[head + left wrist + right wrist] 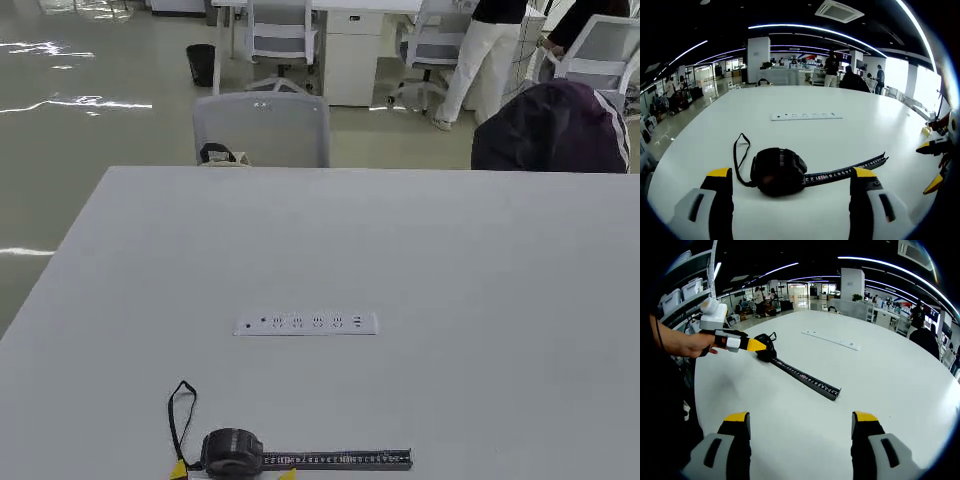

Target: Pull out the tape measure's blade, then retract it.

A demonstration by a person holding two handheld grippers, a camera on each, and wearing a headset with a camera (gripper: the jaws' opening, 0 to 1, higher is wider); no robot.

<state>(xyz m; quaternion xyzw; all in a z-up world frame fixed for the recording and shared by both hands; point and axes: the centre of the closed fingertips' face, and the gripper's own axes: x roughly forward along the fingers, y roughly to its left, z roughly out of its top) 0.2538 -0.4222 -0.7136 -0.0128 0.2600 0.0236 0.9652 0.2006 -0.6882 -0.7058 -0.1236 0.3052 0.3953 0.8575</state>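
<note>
A black tape measure (232, 452) lies near the table's front edge, its dark blade (340, 460) drawn out to the right and flat on the white table (400, 260). A black wrist loop (180, 415) trails from the case. My left gripper (790, 182) stands open just short of the case (779, 170), one yellow-tipped finger on each side of it, not touching. My right gripper (799, 420) is open and empty, back from the blade's end hook (832, 391). The left gripper (735, 342) shows beside the case (766, 347) in the right gripper view.
A white power strip (306, 323) lies in the middle of the table. A grey chair (262, 128) stands at the far edge, a dark jacket (552, 128) on another at the right. People stand among desks beyond.
</note>
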